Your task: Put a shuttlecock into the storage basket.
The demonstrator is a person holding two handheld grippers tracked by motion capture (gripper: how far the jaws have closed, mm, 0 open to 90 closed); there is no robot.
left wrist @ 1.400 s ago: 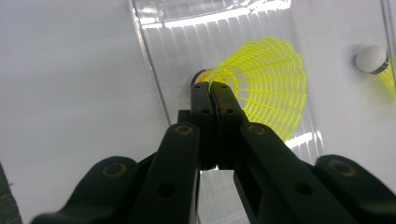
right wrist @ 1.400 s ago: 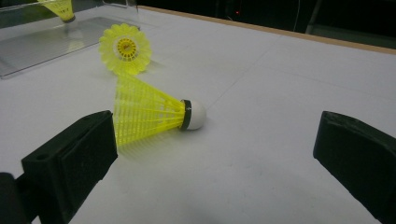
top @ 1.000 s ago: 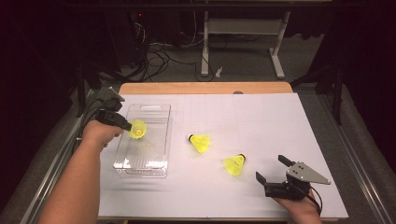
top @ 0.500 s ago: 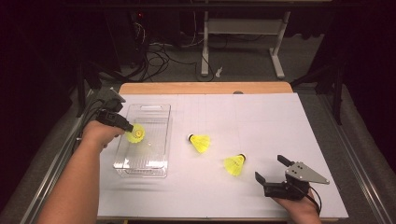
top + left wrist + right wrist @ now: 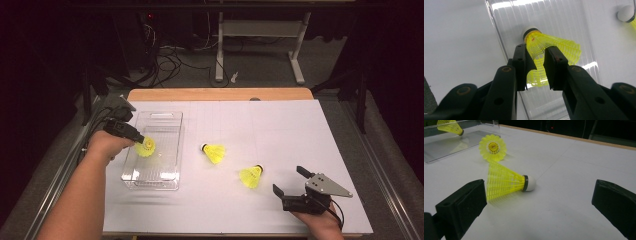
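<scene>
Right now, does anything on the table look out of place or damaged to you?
Nothing looks damaged. Two yellow shuttlecocks lie on their sides loose on the white table, while a third sits in the clear tray between the left tool's just-opening jaws.

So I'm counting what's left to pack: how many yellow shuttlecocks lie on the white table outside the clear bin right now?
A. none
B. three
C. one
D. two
D: two shuttlecocks lie on the table right of the clear bin, while a third shuttlecock is over the bin between the left tongs.
</scene>
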